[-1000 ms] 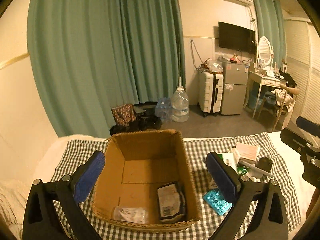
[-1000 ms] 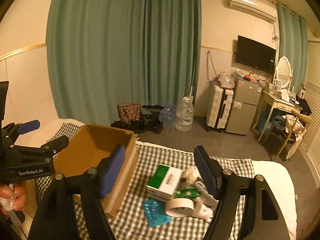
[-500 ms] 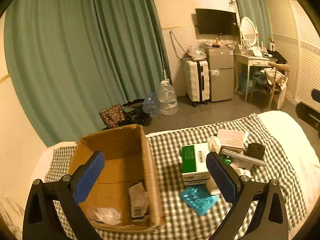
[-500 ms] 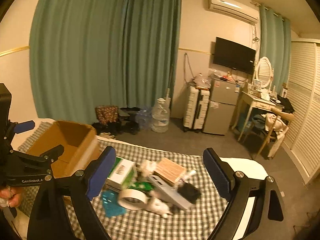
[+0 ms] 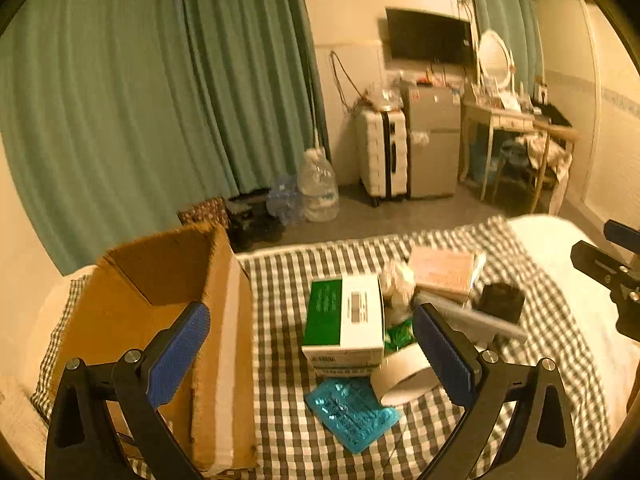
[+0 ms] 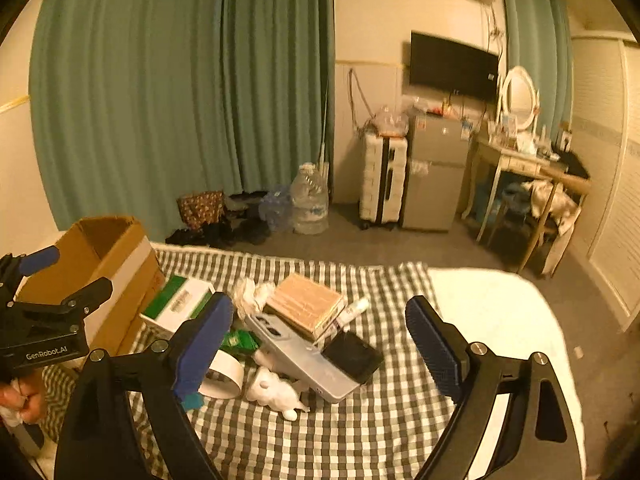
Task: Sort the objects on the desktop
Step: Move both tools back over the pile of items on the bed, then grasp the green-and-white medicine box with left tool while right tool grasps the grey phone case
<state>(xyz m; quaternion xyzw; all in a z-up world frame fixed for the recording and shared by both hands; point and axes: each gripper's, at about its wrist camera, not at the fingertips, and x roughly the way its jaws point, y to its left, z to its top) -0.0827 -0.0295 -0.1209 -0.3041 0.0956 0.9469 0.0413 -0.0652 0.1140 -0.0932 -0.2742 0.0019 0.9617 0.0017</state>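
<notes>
From your left wrist, the left gripper (image 5: 308,344) stands with its jaws wide apart and nothing between the pads. Take the open brown cardboard box (image 5: 176,304) as your landmark, sitting on the checked cloth (image 5: 280,280) over the bed. Just to its right lies the green-and-white carton (image 5: 344,320); it looks stiff and light, so a grip across its narrow sides should hold. Touching the carton's near end are a flat teal blister pack (image 5: 352,412) and a roll of white tape (image 5: 404,372). The blister pack is thin and likely slippery, so pinch it by an edge. The tape should hold best with the pads across its ring wall.

From your right wrist, the right gripper (image 6: 320,344) also stands open and empty; its jaws have just been opening. Further right of the box, beyond the carton, sit a tan flat packet (image 6: 306,304), a long grey device (image 6: 300,352) and a small black square case (image 6: 352,354), all piled touching one another. A small white figurine (image 6: 276,394) lies at the near edge of that pile; it may be fragile, so close gently on its body. The grey device looks rigid and heavier, so take it near its middle.
</notes>
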